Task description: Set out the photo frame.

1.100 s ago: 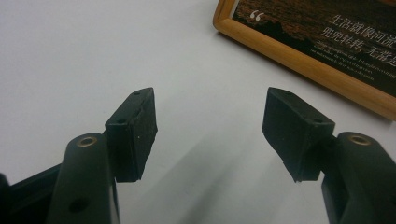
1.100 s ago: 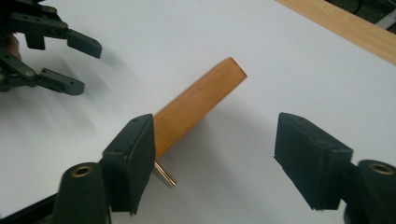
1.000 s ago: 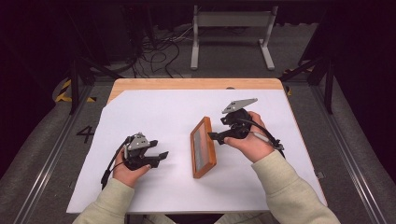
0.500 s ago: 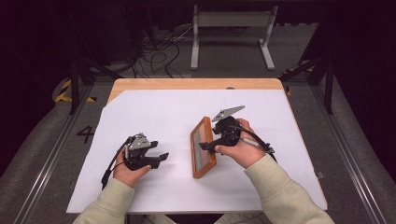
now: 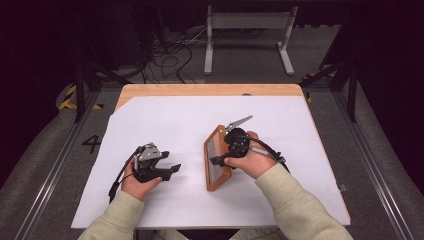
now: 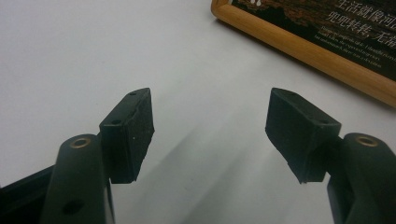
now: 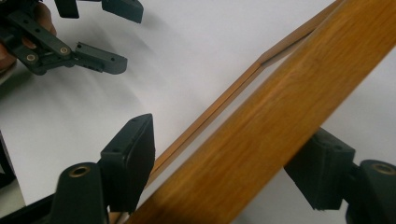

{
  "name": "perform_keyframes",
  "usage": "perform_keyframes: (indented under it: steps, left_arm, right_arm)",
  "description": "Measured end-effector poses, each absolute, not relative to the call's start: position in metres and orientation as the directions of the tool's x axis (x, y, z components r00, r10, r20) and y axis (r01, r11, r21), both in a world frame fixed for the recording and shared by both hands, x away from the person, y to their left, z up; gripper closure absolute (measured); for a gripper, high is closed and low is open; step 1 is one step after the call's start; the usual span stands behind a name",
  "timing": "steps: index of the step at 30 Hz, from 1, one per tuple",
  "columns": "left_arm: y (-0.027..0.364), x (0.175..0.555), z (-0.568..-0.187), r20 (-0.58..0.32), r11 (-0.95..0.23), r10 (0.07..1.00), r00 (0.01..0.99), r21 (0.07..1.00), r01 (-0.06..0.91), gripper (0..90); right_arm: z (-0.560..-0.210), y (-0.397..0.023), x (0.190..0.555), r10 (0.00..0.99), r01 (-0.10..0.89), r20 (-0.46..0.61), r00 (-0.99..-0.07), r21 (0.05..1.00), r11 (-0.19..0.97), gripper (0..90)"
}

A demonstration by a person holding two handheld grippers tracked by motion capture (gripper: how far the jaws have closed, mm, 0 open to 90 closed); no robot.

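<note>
Orange-brown wooden frame [image 5: 218,159] on white sheet [image 5: 170,120]; black jaws.

White sheet [image 5: 175,125] over a wooden table [image 5: 200,90], tangled cables [image 5: 170,55] and a metal stand [image 5: 247,22] on grey floor [image 5: 45,145]

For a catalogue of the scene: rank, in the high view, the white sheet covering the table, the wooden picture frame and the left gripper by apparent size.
1. White sheet covering the table, by far the largest.
2. Wooden picture frame.
3. Left gripper; its black body looks only slightly smaller than the frame, so this last ranking is close.
</note>
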State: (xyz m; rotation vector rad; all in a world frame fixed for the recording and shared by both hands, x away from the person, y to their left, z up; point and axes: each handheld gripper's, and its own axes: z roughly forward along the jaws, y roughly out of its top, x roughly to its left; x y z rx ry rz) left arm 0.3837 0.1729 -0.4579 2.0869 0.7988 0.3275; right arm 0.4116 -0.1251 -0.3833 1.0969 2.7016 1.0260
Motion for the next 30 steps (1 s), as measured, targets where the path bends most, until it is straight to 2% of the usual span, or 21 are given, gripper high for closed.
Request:
perform_keyframes:
  steps: [7, 17, 25, 30]
  left_arm:
    - [0.172, 0.384, -0.458, -0.048, -0.436, 0.644, 0.763, 0.797, 0.418, 33.0]
    - [0.173, 0.384, -0.458, -0.052, -0.431, 0.646, 0.762, 0.799, 0.42, 32.9]
    - [0.174, 0.384, -0.457, -0.055, -0.427, 0.645, 0.762, 0.801, 0.42, 32.9]
    - [0.174, 0.383, -0.457, -0.057, -0.424, 0.647, 0.76, 0.801, 0.421, 32.9]
  right_arm:
    - [-0.383, -0.126, 0.412, 0.656, 0.648, 0.241, -0.715, 0.58, 0.494, 34.7]
    - [-0.381, -0.125, 0.409, 0.683, 0.665, 0.231, -0.693, 0.568, 0.484, 39.7]
    - [-0.374, -0.126, 0.409, 0.718, 0.71, 0.241, -0.653, 0.523, 0.471, 60.5]
    - [-0.371, -0.126, 0.41, 0.719, 0.723, 0.249, -0.649, 0.496, 0.481, 64.0]
